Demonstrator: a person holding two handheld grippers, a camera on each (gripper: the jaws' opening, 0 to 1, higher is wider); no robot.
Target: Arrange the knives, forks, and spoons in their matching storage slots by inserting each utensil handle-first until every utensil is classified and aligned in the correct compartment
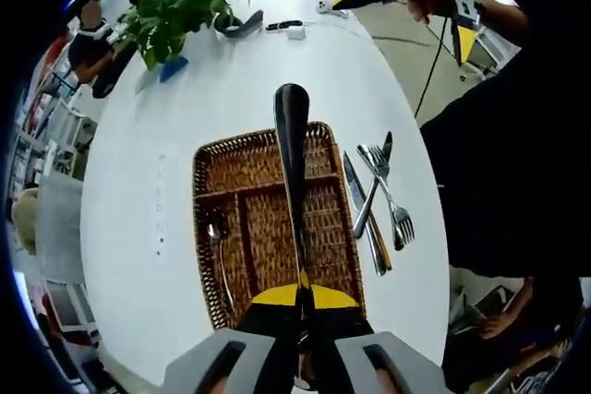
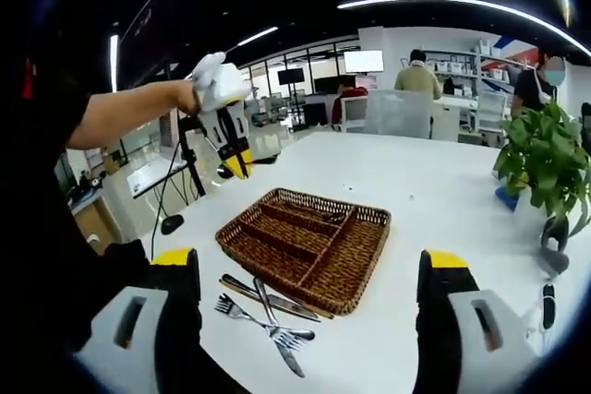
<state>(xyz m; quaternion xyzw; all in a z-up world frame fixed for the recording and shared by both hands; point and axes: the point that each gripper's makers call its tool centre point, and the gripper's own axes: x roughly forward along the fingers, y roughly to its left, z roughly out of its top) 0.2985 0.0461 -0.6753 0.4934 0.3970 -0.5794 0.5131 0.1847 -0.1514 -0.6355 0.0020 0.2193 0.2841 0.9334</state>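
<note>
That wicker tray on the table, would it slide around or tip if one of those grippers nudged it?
The wicker tray looks light, so on the smooth white table it would probably slide rather than tip, being low and wide. Its woven walls seem fairly stiff. The spoon inside adds little weight.

Open tabletop (image 2: 443, 200) surrounds the wicker tray (image 2: 305, 244). Loose cutlery (image 2: 268, 311) crowds its near edge in the right gripper view; a potted plant (image 2: 547, 149) blocks the far right. The tray's compartments lie mostly open.
</note>
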